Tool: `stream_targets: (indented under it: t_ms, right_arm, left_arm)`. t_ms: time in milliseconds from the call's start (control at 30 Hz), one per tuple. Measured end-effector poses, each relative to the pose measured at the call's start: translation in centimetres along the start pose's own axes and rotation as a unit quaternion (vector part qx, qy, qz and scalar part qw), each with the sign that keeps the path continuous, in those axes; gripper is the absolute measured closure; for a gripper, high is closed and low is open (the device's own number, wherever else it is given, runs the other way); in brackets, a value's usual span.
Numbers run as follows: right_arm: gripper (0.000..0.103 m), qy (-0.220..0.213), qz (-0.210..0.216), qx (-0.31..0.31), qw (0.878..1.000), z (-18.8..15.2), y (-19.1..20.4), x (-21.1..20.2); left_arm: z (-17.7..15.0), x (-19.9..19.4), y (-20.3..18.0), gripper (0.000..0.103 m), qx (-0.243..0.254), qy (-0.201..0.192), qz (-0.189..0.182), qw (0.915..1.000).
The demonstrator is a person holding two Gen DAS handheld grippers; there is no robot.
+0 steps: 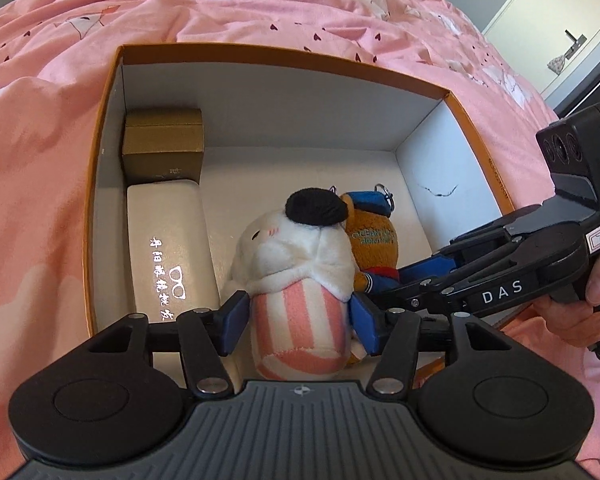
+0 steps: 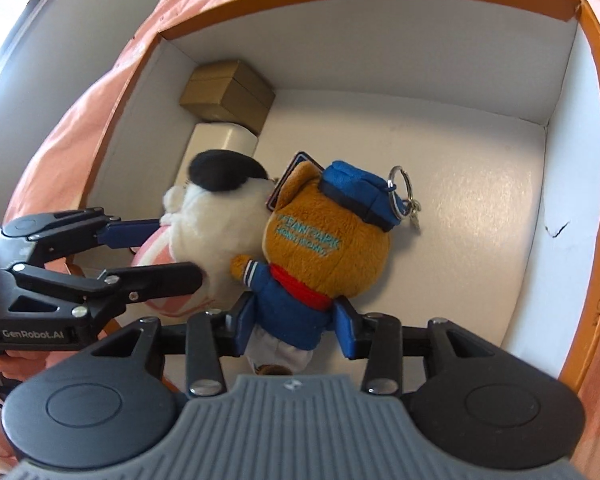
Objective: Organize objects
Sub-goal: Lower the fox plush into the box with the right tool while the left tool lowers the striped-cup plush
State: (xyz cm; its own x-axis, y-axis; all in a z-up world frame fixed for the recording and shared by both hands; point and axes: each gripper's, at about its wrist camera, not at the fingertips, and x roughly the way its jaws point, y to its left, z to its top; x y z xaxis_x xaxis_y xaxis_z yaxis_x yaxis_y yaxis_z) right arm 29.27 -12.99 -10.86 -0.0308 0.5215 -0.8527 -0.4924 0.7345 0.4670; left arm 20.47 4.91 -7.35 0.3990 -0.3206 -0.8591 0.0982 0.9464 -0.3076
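**A:** Which step are we on?

**B:** I think it is the put-down. Both toys are inside the orange box (image 1: 284,50) on the pink bed (image 1: 260,0). My left claw (image 1: 300,322) is apart. The white toy (image 1: 296,256) with the striped tummy is between its pads, and I see a thin gap at the 9 o'clock pad.

**A:** And your right one?

**B:** My right claw (image 2: 296,324) is around the bear (image 2: 324,248), at its blue coat. The pads sit right on the coat on both sides. I can't tell if they squeeze it or only touch it.

**A:** Where is the bear lying?

**B:** On the box floor, just beside the white toy, at its 3 o'clock.

**A:** What comes next?

**B:** I guess I open both claws wide and lift straight up, slowly, so no fluff catches and drags a toy out.

**A:** Do the two cameras show the same things?

**B:** No. The left one shows the whole white case (image 1: 168,240) along the 9 o'clock wall, with writing on it, and the gold box (image 1: 164,144) at 10 o'clock. It also shows a hand (image 1: 580,312) on the right claw's handle. The right one shows the bear's key ring (image 2: 400,188) by its hat, and lots of bare floor at 2 o'clock.
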Motion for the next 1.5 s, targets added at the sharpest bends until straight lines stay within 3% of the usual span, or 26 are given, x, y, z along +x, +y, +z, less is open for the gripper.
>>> stream_targets:
  t_ms: [233,367,467,700,733,833,933,1033,1100,1133,1267,1433,1500]
  right_arm:
    - [0.054,-0.007,-0.057,-0.060,0.997,-0.2,1.9,-1.2]
    - [0.054,-0.020,-0.113,-0.130,0.985,-0.8,4.5,-1.7]
    - [0.053,-0.007,-0.124,-0.170,0.978,-1.1,6.1,-1.2]
    - [0.046,-0.001,-0.136,-0.146,0.980,-0.3,6.9,-0.4]
    - [0.048,-0.001,-0.148,-0.136,0.980,-0.1,6.7,-0.4]
    - [0.050,-0.005,-0.158,-0.111,0.981,0.5,6.1,-0.6]
    - [0.050,0.004,-0.168,-0.112,0.979,0.5,6.0,-0.2]
    - [0.048,0.012,-0.198,-0.131,0.971,0.3,6.4,1.1]
    - [0.049,0.013,-0.214,-0.139,0.967,0.1,6.5,1.7]
    - [0.055,0.011,-0.223,-0.137,0.965,0.2,6.4,1.9]
    - [0.062,-0.008,-0.187,-0.093,0.978,0.2,4.7,0.3]
    - [0.063,-0.048,-0.070,-0.001,0.996,-0.6,1.5,-2.8]
    - [0.063,-0.053,-0.021,0.030,0.998,-0.8,0.6,-3.3]
  left_arm:
    - [0.1,0.1,-0.5,0.034,0.013,0.034,0.011,0.9993]
    - [0.4,-1.7,-1.0,0.033,0.026,0.016,0.019,0.9994]
    - [1.1,-2.9,-1.1,0.035,0.028,0.002,0.008,0.9996]
    - [2.3,-1.3,-1.0,0.039,0.015,0.005,0.028,0.9995]
    - [2.2,-1.0,-0.8,0.047,0.011,0.010,0.029,0.9995]
    - [1.7,-0.5,0.3,0.054,-0.021,0.018,0.004,0.9996]
    - [1.3,-0.7,1.2,0.056,-0.067,0.011,-0.006,0.9976]
    - [0.6,-0.3,2.5,0.059,-0.139,0.004,-0.033,0.9898]
    - [-0.1,0.2,2.3,0.061,-0.151,0.002,-0.036,0.9878]
    - [-0.4,0.4,2.1,0.064,-0.147,0.002,-0.032,0.9886]
    - [-0.9,0.2,1.7,0.065,-0.124,-0.008,-0.022,0.9920]
    - [-0.5,-0.3,1.1,0.067,-0.087,-0.009,0.006,0.9962]
    - [-0.5,-0.5,1.0,0.075,-0.071,-0.005,0.015,0.9973]
